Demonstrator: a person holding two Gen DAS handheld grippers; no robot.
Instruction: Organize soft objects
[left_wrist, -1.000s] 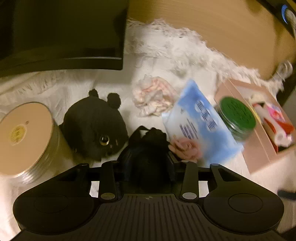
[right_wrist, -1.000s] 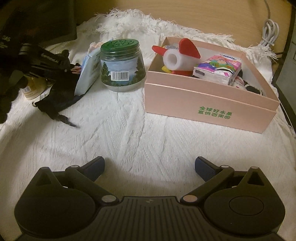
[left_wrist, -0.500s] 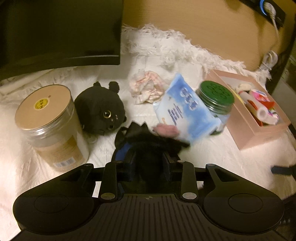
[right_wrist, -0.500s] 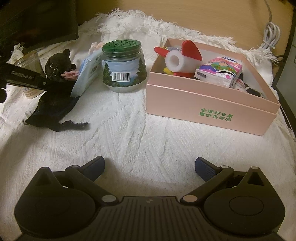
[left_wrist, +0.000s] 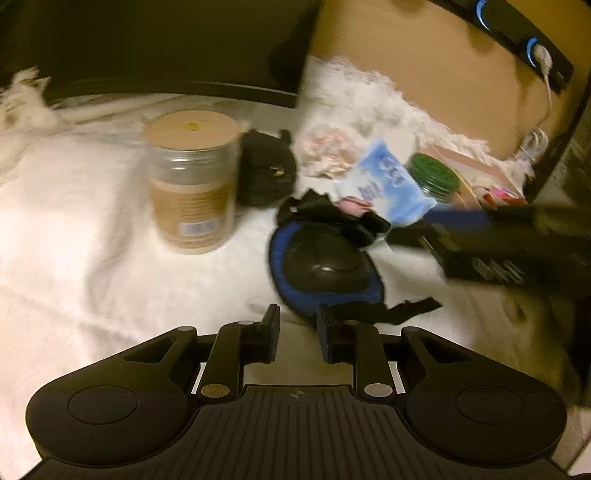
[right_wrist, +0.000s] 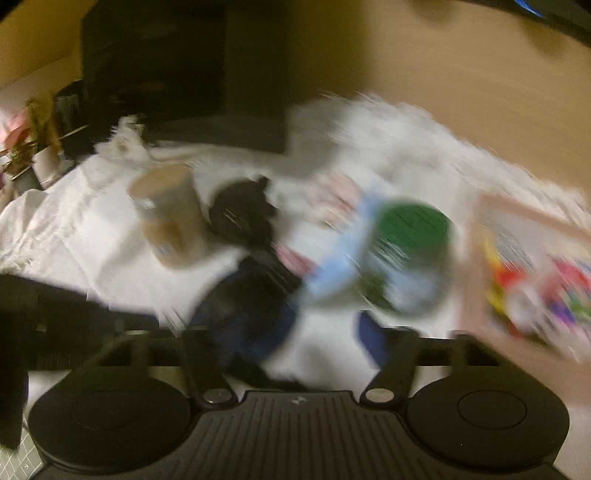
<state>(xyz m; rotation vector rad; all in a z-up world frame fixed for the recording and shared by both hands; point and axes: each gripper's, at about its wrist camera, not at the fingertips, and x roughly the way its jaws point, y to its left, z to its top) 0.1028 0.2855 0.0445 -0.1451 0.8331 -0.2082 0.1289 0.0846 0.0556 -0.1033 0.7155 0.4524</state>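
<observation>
On the white cloth (left_wrist: 92, 229) I see the blue-and-black knee pad (left_wrist: 325, 266) lying free | left gripper (left_wrist: 297, 334) closing, nothing between its fingers — pad just beyond | right gripper (right_wrist: 325, 339) closing; its view is smeared — pad between the fingers, contact unreadable

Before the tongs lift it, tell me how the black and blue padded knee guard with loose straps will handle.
The black and blue padded knee guard looks part stiff: its glossy domed cap probably keeps its shape. The loose straps trail flat on the white cloth, so they will likely dangle and may snag. It seems light for its bulk.
</observation>
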